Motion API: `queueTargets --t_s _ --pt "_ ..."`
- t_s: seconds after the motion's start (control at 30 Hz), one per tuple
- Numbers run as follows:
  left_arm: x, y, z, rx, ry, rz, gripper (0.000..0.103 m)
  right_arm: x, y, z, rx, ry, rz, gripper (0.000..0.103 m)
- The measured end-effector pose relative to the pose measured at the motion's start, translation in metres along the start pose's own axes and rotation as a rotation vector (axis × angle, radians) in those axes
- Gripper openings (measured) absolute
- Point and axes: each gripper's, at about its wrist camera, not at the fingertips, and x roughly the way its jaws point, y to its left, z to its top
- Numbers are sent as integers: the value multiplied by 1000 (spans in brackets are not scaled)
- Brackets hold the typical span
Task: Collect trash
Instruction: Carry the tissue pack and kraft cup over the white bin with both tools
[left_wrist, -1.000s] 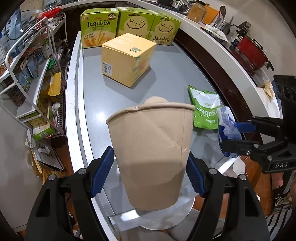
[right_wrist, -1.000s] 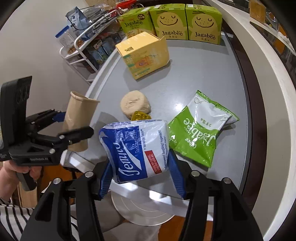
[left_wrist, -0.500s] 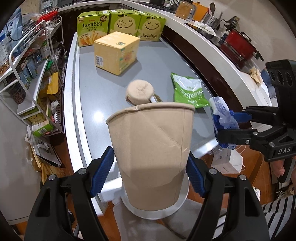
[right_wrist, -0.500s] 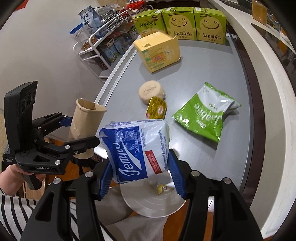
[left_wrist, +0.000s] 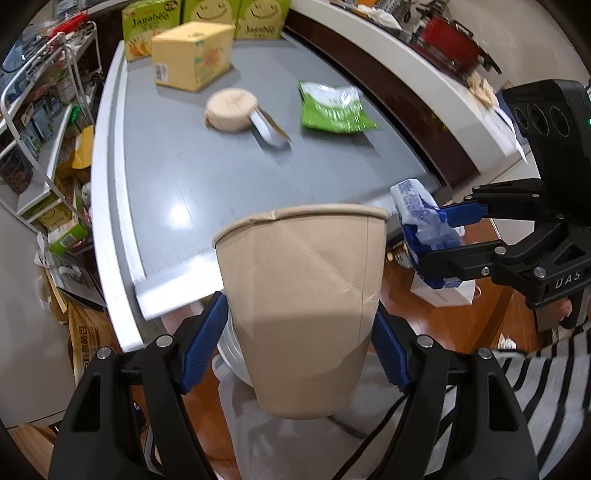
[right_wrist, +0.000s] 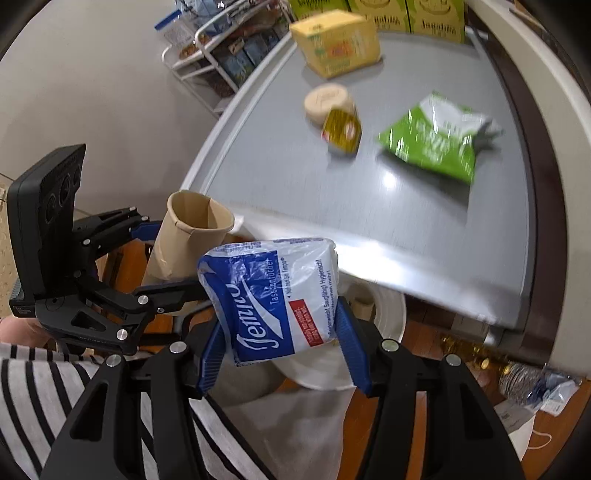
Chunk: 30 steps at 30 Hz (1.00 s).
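My left gripper (left_wrist: 297, 350) is shut on a creased brown paper cup (left_wrist: 303, 306), held upright beyond the near end of the grey table (left_wrist: 207, 177). It also shows in the right wrist view (right_wrist: 192, 236). My right gripper (right_wrist: 282, 350) is shut on a blue-and-white tissue pack (right_wrist: 273, 299), just right of the cup (left_wrist: 424, 236). Below both sits a round white bin (right_wrist: 380, 332), mostly hidden. On the table lie a round tan lid (left_wrist: 231, 109), a small yellow packet (right_wrist: 341, 129) and a green snack bag (left_wrist: 332, 109).
A yellow box (left_wrist: 192, 55) and green Jagabee boxes (left_wrist: 207, 18) stand at the table's far end. A wire rack (left_wrist: 40, 122) of goods stands left of the table. A white counter (left_wrist: 417, 77) runs along the right. Wooden floor with loose litter (right_wrist: 535, 384) lies below.
Both grippers have pulled back off the table's near end with the cup and tissue pack still held. The white bin now lies under them.
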Motion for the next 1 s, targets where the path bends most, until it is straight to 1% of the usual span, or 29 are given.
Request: queueTargets --t_s 0.23,0.43,0.57,0.8,1.0 --pt "20 -3 -20 3 60 5 75 25 -6 -24 34 82 -2 54" --pt "36 -5 -32 26 102 35 75 46 -8 -32 47 132 -15 54" --pt "49 -5 -40 37 130 63 75 57 -12 -39 45 155 -43 54" --pt "74 -4 -48 51 182 103 75 81 -13 -41 57 189 -92 54" --pt "97 0 -48 40 227 118 75 98 -24 -43 102 192 -121 54"
